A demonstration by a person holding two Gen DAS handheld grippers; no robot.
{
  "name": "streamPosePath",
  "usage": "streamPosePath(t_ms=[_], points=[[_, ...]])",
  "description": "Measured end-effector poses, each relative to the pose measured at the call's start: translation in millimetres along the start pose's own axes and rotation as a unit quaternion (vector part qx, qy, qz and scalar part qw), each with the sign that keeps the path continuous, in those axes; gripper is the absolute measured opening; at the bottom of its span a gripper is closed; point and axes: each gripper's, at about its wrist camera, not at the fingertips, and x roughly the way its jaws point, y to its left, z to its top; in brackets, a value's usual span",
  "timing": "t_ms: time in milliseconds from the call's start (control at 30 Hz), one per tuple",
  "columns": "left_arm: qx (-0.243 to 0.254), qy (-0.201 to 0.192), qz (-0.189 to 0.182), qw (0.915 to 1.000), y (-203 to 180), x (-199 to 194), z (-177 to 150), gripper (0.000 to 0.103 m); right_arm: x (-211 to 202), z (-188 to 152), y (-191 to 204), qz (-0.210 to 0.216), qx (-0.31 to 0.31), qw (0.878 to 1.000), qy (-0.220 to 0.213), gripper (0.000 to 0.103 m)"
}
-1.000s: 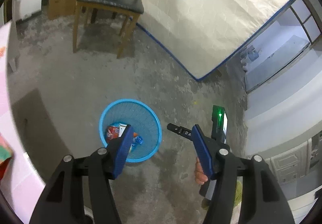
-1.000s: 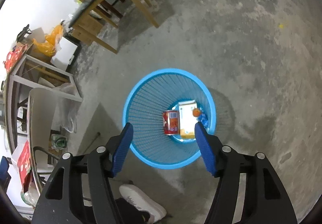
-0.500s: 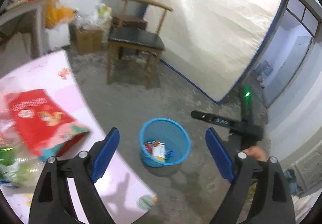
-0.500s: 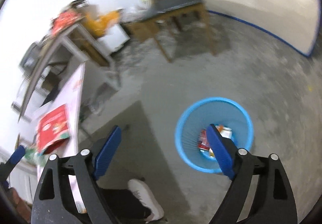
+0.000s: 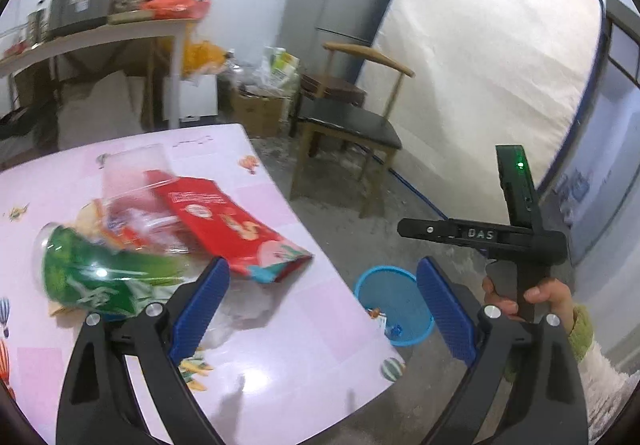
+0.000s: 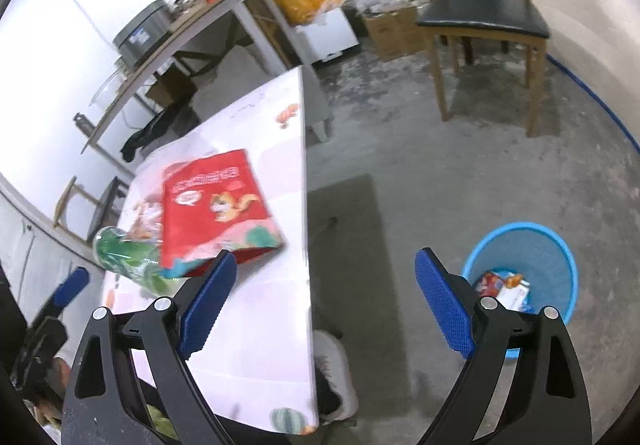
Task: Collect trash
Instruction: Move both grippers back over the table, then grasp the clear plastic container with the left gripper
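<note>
Part done, part left.

Done: the blue bin (image 6: 524,277) stands on the floor at the lower right of the right wrist view, well apart from the surface (image 6: 256,325). Inside it lie a few pieces of trash: a red-printed item, a white carton, something small and orange. Exact count hard to tell through the mesh.

Left: a pile of trash remains on the pink surface. The red snack bag (image 5: 236,229) lies left of centre in the left wrist view, overlapping a green wrapper or bottle (image 5: 100,277) at the lower left; clear plastic and an orange-printed pack sit blurred beneath and behind them. At least these few pieces need collecting.

Fingers: the left gripper (image 5: 320,309) has just been opening and stands wide, nothing between its blue fingers (image 5: 200,309). The right gripper (image 6: 324,297) likewise has just been opening, wide and empty; it also shows at the right edge of the left wrist view, held in a hand (image 5: 540,301).

Judgement: both hands free, aimed toward the pile; next pickup not yet begun. Red bag sits topmost, likely easiest to take first.
</note>
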Motion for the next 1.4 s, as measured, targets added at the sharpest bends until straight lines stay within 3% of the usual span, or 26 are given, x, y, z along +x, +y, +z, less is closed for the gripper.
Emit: streamPosePath(t_ms=[400,667,933,1067,1167,1400], points=[[-0.053,-0.025,0.014,0.9982,42.1,-23.7,0.5,0.092,8.0,5.8,49.8,0.017,-0.024,0.999,0.02,0.087],[-0.074,-0.03,0.018,0.9966,56.4,-24.0,2.0,0.092,16.8,0.9,51.8,0.051,0.009,0.998,0.047,0.087],[-0.102,-0.048,0.02,0.9934,96.9,-47.1,26.2,0.094,23.0,-6.0,55.1,0.051,0.036,0.996,0.059,0.087],[-0.129,-0.015,0.007,0.9915,130.3,-41.3,56.8,0.096,24.4,-10.5,53.9,0.058,0.057,0.995,0.057,0.087],[-0.168,0.019,-0.018,0.9855,160.1,-18.2,84.7,0.097,27.3,-12.7,50.3,0.066,0.069,0.994,0.055,0.087],[-0.253,0.132,0.012,0.9584,219.4,68.6,120.0,0.097,38.5,-9.9,44.6,0.077,0.085,0.992,0.051,0.087]])
